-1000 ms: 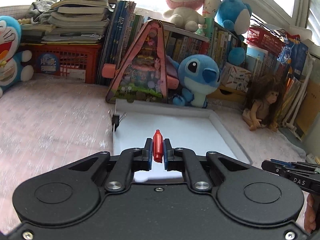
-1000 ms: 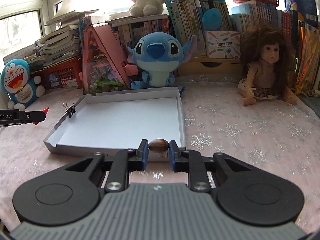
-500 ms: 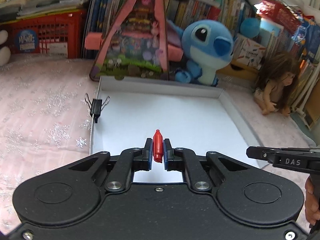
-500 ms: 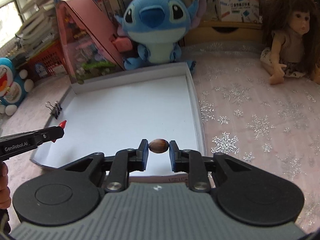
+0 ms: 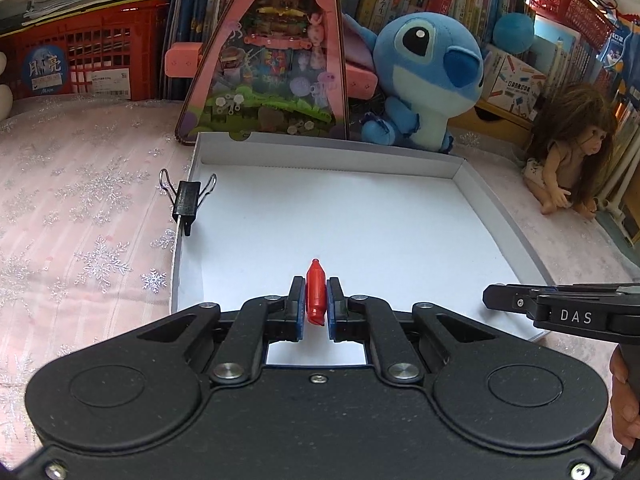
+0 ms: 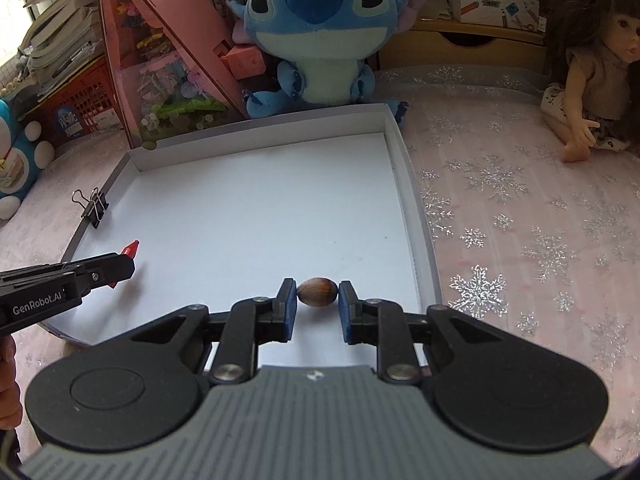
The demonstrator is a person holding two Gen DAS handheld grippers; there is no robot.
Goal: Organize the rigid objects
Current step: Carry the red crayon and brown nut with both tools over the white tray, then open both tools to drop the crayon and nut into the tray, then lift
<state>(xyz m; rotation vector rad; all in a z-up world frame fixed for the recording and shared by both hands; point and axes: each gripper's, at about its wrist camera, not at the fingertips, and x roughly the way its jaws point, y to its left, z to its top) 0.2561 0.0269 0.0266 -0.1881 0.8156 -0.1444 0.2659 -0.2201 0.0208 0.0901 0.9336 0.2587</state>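
step: carry-to-tray, both over white tray (image 5: 460,168) | left gripper (image 5: 315,304) clamped on red cap (image 5: 315,294) | right gripper (image 6: 317,300) clamped on brown nut (image 6: 317,291) | next, likely: lower, release, tray floor directly below pads

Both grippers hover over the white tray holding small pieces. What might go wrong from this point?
1. The smooth brown oval nut, pinched only at its tips by the right gripper, may squirt out or roll once released on the shallow white cardboard tray.
2. The small red pointed plastic piece in the left gripper sits near the tray's front edge and may drop outside.
3. The grippers are close together and may collide.
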